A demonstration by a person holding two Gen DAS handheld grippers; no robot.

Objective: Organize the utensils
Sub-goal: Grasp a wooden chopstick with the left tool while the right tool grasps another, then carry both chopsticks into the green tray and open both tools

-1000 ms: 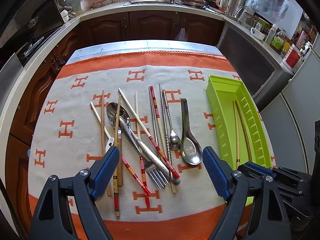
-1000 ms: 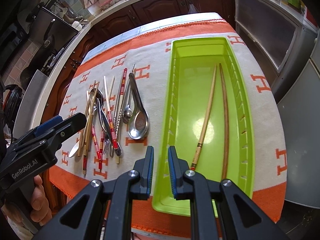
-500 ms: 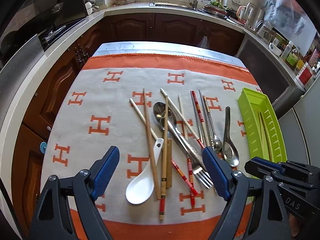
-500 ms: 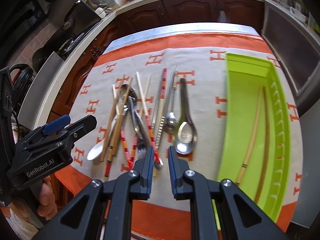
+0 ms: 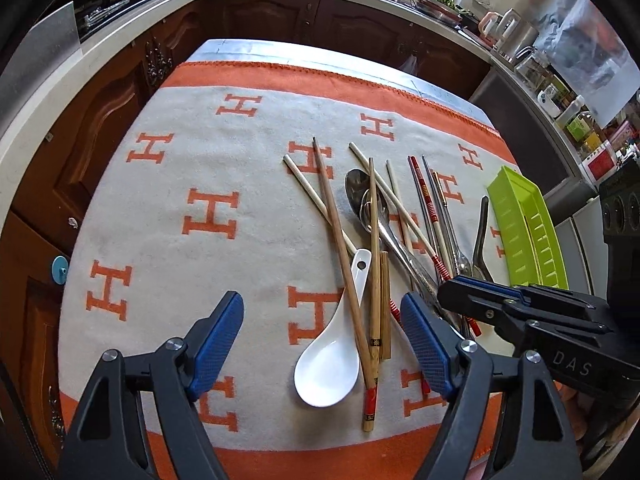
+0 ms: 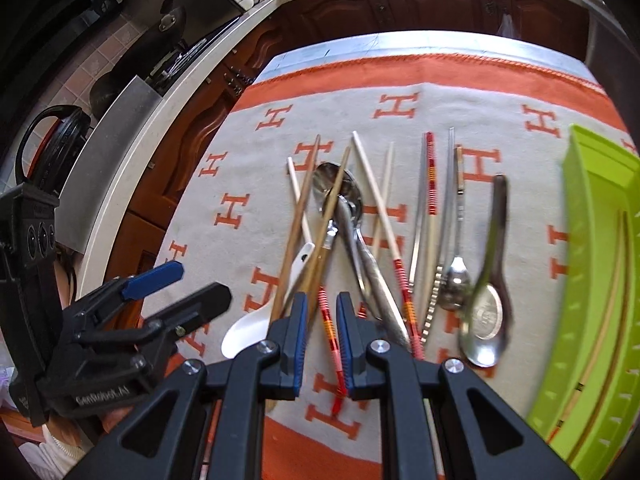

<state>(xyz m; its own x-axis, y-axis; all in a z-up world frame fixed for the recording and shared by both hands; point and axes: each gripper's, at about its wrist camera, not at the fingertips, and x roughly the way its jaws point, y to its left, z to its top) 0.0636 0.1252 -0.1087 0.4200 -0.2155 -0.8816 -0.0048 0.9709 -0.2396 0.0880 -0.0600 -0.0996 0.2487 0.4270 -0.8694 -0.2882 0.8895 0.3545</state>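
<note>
Utensil pile (image 5: 380, 248) lies left of tray (image 5: 528, 236).

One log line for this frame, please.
left claw: closing, empty, over white spoon | right claw: narrow, empty | tray: two chopsticks

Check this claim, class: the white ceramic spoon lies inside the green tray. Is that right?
Not right. The white ceramic spoon lies on the patterned cloth among the chopsticks, not inside the green tray; the left wrist view shows it.

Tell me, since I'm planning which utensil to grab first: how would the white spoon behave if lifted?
The white spoon looks glazed, so probably slippery and chippable. Brown chopsticks lie across its handle, so lifting would likely drag or roll them.
</note>
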